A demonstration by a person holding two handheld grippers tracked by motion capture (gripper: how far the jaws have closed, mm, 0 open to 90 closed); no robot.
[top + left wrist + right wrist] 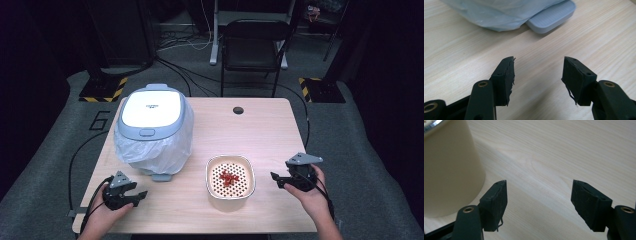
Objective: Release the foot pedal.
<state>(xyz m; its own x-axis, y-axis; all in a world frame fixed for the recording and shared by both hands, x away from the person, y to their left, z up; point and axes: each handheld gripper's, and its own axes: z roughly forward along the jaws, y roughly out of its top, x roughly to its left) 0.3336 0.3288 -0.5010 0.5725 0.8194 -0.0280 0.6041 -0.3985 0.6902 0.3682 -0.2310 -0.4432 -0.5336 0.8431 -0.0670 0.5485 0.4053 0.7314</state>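
High view: the left tool (141, 195) and right tool (274, 177) rest low over the table (270, 130), each in a hand, pointing inward at a cream basket (230, 176) of red pieces between them. A bin (152, 127) stands beyond the left tool.

Left gripper view: jaws wide, empty; the bin's pedal (551, 17) ahead, the bin cut off.

Right gripper view: jaws wide, empty; the basket's wall (449, 170) just left, cut off.

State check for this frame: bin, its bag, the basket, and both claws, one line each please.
Bin: upright, lid shut, pedal toward the person.
Bag: lining the bin, draped down over its outside.
Basket: upright on the table, red pieces inside.
Left claw: open, nothing between the jaws, near the pedal.
Right claw: open, nothing held, beside the basket.
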